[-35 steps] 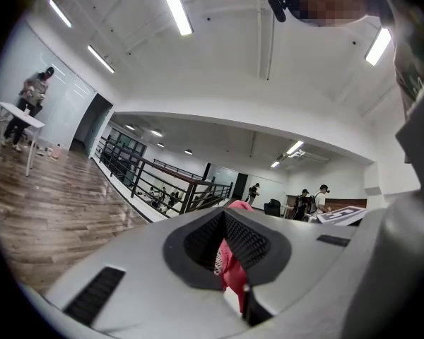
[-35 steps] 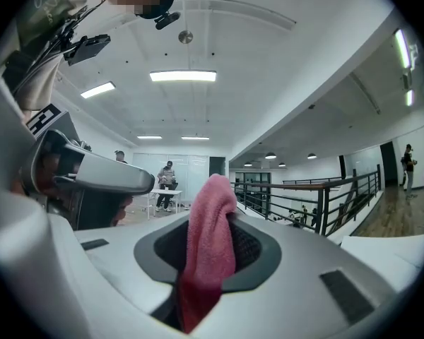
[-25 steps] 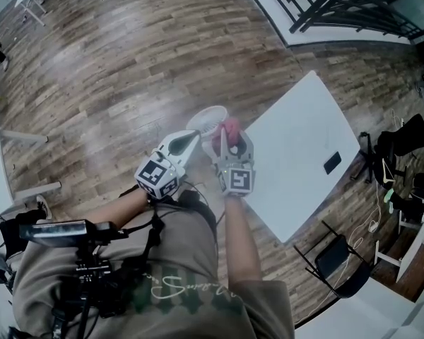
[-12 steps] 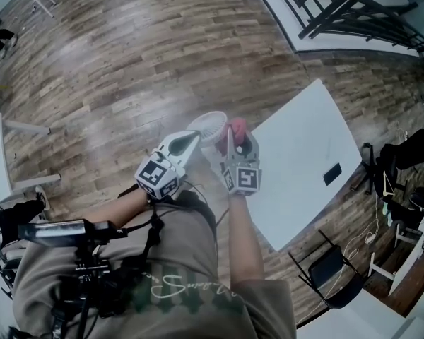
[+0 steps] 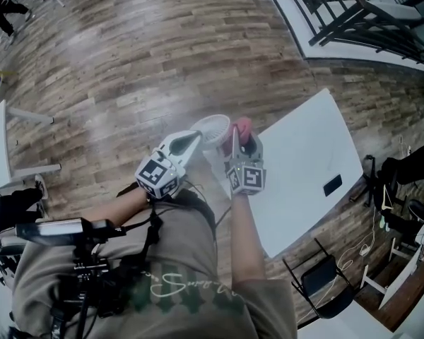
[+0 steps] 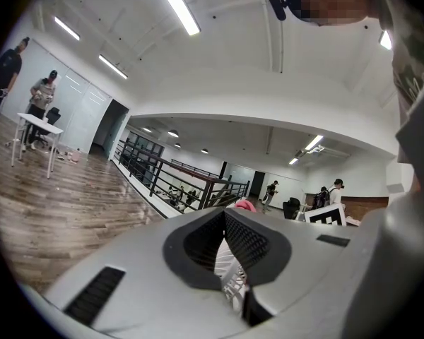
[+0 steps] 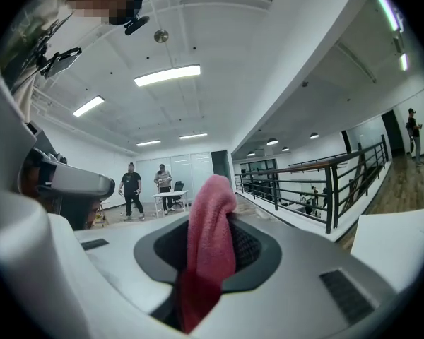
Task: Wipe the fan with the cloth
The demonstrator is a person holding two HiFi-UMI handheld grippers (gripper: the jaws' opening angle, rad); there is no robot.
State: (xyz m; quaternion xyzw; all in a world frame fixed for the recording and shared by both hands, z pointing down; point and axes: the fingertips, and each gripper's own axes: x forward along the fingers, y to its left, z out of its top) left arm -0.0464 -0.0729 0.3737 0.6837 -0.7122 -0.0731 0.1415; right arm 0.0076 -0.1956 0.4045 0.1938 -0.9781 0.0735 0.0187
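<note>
We hold a gripper in each hand, out in front of our chest. Our left gripper (image 5: 191, 140) has its jaws pressed together on the small white fan (image 5: 210, 128). In the left gripper view we see the fan's thin white ribs pinched between the two dark pads. The fan is round and white. It is up in the air, over the wooden floor (image 5: 141, 62), near the corner of the white table (image 5: 304, 154). Our right gripper (image 5: 239, 138) is pinching the pink cloth (image 5: 242, 125). In the right gripper view the cloth is squeezed between the pads. It sticks up past the tips and hangs down a bit in front. From the head view, the cloth is right next to the right edge of the fan. We cannot tell if it touches the fan. The two grippers are side by side and close together, and both point away from us. A small black thing (image 5: 332, 184) lies on the table, well apart from the grippers. A black chair (image 5: 318, 277) stands by the near side of the table. Far off in the room we see a black railing (image 6: 162, 175) and some people (image 7: 131, 189) standing near another white table (image 7: 171, 196).
</note>
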